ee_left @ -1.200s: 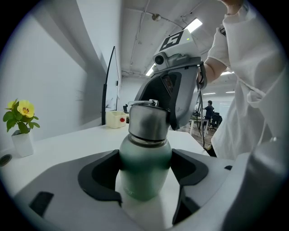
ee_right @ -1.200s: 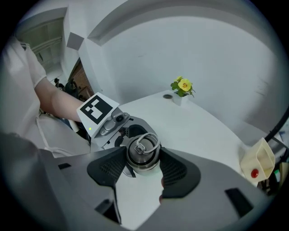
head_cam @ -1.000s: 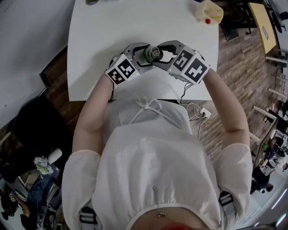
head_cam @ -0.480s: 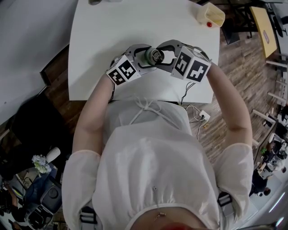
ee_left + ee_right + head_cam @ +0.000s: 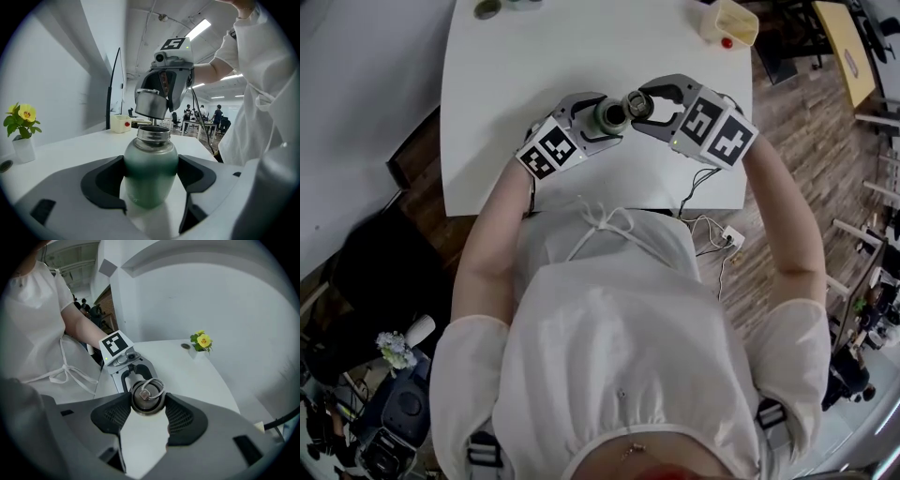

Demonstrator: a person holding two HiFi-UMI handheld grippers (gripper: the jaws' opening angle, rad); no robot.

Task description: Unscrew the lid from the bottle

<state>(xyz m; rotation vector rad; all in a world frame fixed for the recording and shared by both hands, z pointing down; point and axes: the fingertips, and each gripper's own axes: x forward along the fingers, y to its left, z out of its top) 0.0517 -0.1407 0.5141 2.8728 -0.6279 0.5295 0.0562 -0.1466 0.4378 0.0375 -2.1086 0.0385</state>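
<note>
lid point(image 5: 151, 104) clamped in right gripper point(image 5: 639, 105), just above open mouth of upright bottle point(image 5: 150, 161), body clamped by left gripper point(image 5: 604, 119).

The left gripper point(image 5: 150, 186) holds the green bottle point(image 5: 150, 161) tight between its two jaws. The bottle's top is open. Up above the gap between the jaws, the right gripper point(image 5: 158, 101) holds the shiny lid point(image 5: 151, 104), tilted, just over the open top.
</note>
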